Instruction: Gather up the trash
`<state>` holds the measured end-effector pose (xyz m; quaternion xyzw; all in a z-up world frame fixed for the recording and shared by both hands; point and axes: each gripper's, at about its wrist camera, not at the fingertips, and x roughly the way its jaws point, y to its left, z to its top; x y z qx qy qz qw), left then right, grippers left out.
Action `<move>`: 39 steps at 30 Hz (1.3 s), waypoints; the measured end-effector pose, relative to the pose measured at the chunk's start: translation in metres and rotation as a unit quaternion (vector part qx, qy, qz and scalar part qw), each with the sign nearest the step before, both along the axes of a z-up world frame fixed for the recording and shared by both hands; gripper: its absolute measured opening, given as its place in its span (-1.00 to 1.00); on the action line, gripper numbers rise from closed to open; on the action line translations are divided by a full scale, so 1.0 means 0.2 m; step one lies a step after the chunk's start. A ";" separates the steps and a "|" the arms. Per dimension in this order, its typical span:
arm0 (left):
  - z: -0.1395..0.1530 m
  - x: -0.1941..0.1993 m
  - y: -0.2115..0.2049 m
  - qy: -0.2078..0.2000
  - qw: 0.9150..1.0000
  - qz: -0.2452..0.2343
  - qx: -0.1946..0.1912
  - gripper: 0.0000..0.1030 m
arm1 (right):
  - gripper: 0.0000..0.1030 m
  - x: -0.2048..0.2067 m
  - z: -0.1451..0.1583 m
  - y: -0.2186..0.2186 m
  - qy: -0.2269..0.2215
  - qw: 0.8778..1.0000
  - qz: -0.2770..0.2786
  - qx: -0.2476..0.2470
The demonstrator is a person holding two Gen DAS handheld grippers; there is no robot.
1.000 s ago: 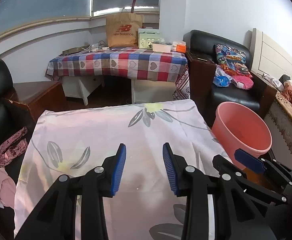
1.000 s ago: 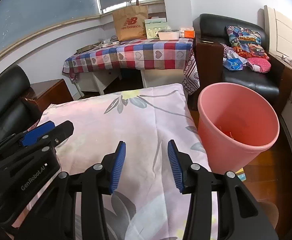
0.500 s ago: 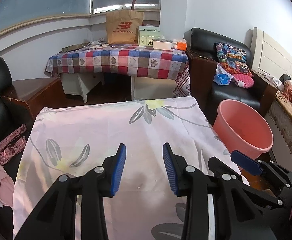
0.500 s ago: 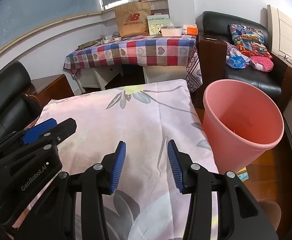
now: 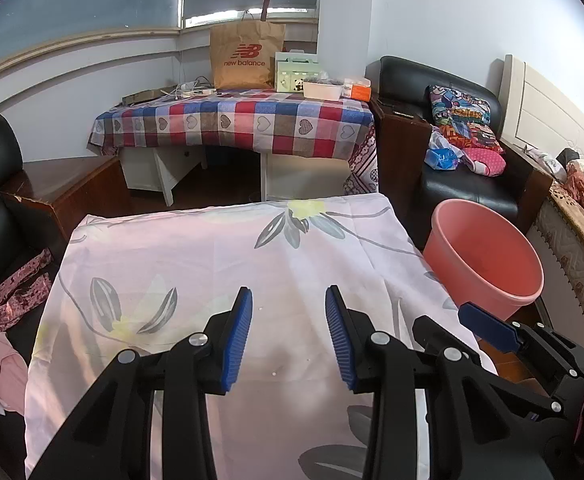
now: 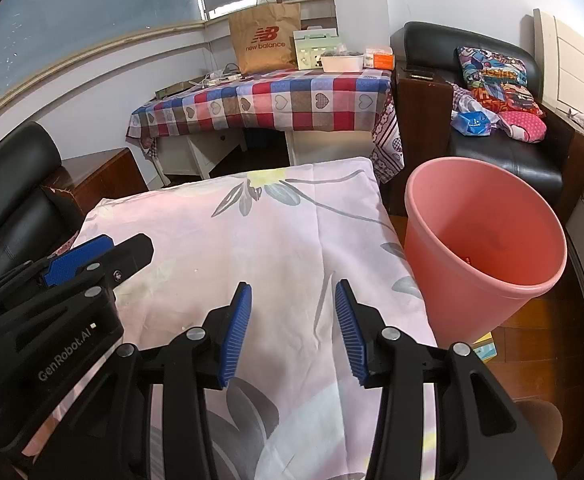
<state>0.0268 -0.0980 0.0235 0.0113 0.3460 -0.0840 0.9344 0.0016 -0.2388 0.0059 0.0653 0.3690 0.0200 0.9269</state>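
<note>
Both grippers are hovering side by side over a table draped in a pale pink floral cloth, and neither is carrying anything: the left gripper is showing its blue-padded jaws parted with only cloth visible in the gap, and the right gripper is standing equally wide and equally empty. The pink bin — the place trash belongs — is standing on the floor just beside the table's right edge, its mouth tilted toward the right wrist camera, with what looks like a small scrap lying inside. On the cloth itself only a few tiny pale specks are showing near the left gripper, too small to identify; no sizeable piece of trash is showing on the table in either view. Judging from this, the step in hand is either a search for the next piece or the end of the collecting. To do it well, the person is best off sweeping the cameras slowly across the cloth and along the floor by the bin, where a yellowish item is peeking out at its base — what it is cannot be told. Any pick from the cloth calls for closing on the object alone, since a low pinch risks snagging and dragging the loose fabric.
</note>
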 end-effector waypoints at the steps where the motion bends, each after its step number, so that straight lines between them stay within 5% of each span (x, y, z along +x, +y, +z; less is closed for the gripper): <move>1: 0.00 0.00 0.00 0.000 1.000 0.000 0.001 -0.26 | -0.14 0.00 0.00 0.00 0.000 1.000 0.000 0.000; 39: -0.01 -0.01 -0.02 0.020 1.000 -0.001 0.002 -0.26 | -0.14 -0.02 -0.02 0.00 0.006 1.000 0.002 -0.004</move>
